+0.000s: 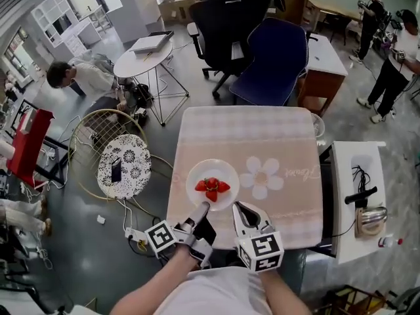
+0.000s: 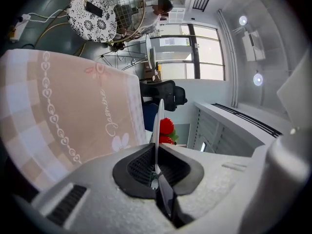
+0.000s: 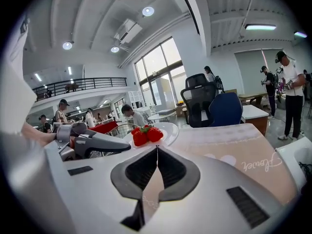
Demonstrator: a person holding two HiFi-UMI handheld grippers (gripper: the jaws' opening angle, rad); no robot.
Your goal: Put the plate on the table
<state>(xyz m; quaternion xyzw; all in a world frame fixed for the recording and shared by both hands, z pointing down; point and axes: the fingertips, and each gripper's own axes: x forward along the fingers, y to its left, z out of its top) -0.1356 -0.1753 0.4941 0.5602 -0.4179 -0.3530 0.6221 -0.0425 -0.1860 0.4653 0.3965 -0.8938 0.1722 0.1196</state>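
Note:
A white plate (image 1: 226, 176) with red strawberries (image 1: 211, 188) is over the near left part of the pink clothed table (image 1: 275, 136). My left gripper (image 1: 202, 207) is shut on the plate's near rim. In the left gripper view the plate (image 2: 159, 113) shows edge-on between the closed jaws, with the strawberries (image 2: 166, 126) just beyond. I cannot tell whether the plate rests on the cloth. My right gripper (image 1: 237, 206) is shut on nothing, close to the plate's near right rim. The right gripper view shows the plate (image 3: 168, 129) and strawberries (image 3: 146, 134) just ahead of the right gripper (image 3: 157, 147).
A blue chair (image 1: 272, 61) and a black chair (image 1: 226, 21) stand beyond the table. A white side table (image 1: 348, 176) with a cable and a metal object is at the right. A patterned round stool (image 1: 134, 169) and a wire basket are at the left. People stand around the room.

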